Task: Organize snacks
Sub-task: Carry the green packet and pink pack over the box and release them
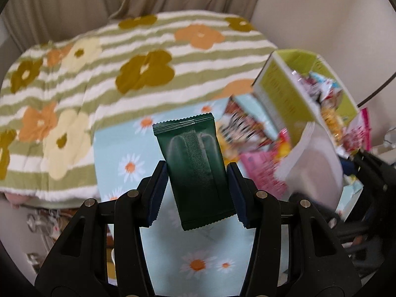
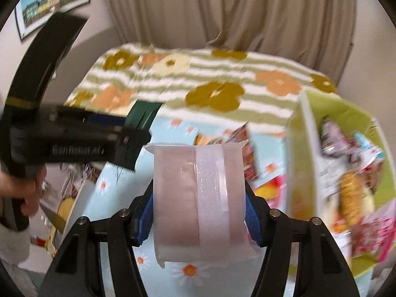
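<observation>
My left gripper (image 1: 196, 173) is shut on a dark green snack packet (image 1: 188, 138), held upright above the blue daisy cloth (image 1: 123, 148). In the right wrist view the left gripper (image 2: 128, 143) shows from the side with the green packet (image 2: 143, 113) sticking out of it. My right gripper (image 2: 199, 186) is shut on a translucent pinkish-white packet (image 2: 178, 178), its blue pads pressing both sides. The left wrist view catches this pale packet (image 1: 314, 163) at the right. A lime-green box (image 2: 297, 153) holding several wrapped snacks stands to the right of both grippers.
Loose colourful snack packs (image 1: 237, 128) lie on the daisy cloth beside the lime-green box (image 1: 277, 86). Behind is a green-striped flower blanket (image 1: 123, 57) and a beige curtain (image 2: 222, 12). A person's hand (image 2: 29, 190) grips the left tool's handle.
</observation>
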The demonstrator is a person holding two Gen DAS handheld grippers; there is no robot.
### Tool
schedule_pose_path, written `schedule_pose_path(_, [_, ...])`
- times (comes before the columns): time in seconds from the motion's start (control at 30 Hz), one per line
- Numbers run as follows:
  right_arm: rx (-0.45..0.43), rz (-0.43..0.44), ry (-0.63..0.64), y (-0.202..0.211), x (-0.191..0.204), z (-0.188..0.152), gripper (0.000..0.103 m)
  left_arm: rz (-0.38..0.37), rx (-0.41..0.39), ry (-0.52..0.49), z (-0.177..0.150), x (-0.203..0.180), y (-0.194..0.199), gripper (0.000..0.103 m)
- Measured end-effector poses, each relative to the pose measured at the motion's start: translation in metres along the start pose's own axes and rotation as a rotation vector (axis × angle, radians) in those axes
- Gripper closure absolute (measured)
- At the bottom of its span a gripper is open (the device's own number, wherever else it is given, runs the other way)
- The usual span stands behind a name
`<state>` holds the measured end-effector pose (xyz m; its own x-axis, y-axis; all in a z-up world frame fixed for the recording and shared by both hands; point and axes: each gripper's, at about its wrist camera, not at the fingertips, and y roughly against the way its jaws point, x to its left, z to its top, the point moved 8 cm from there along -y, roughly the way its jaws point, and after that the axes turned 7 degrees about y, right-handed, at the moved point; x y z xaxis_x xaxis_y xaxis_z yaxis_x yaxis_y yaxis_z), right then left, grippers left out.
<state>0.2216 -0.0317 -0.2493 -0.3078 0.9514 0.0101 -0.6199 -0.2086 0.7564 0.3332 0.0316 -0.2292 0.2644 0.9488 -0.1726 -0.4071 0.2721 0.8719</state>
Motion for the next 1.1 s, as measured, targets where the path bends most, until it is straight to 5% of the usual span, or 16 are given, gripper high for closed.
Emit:
schedule_pose_path(0.43, [-0.101, -0.03, -0.015, 0.094, -0.15, 0.013, 0.045, -0.081, -0.093, 0.034, 0.039, -0.159, 0.013, 0.058])
schedule_pose_path(0.7, [-0.099, -0.034, -0.056, 0.107, -0.242, -0.002, 0.045, -0.116, -0.038, 0.057, 0.038, -0.248, -0.03, 0.058])
schedule_pose_path(1.0, [-0.061, -0.02, -0.131, 0.099, -0.293, -0.03, 0.045, -0.13, 0.04, 0.031, 0.03, -0.299, -0.067, 0.057])
schedule_pose_path(1.03, [-0.058, -0.017, -0.138, 0.098, -0.295, -0.032, 0.045, -0.125, 0.049, 0.022, 0.029, -0.302, -0.069, 0.054])
schedule_pose_path(1.1, [-0.053, -0.012, -0.146, 0.096, -0.298, -0.036, 0.045, -0.09, 0.062, 0.009, 0.027, -0.302, -0.074, 0.021])
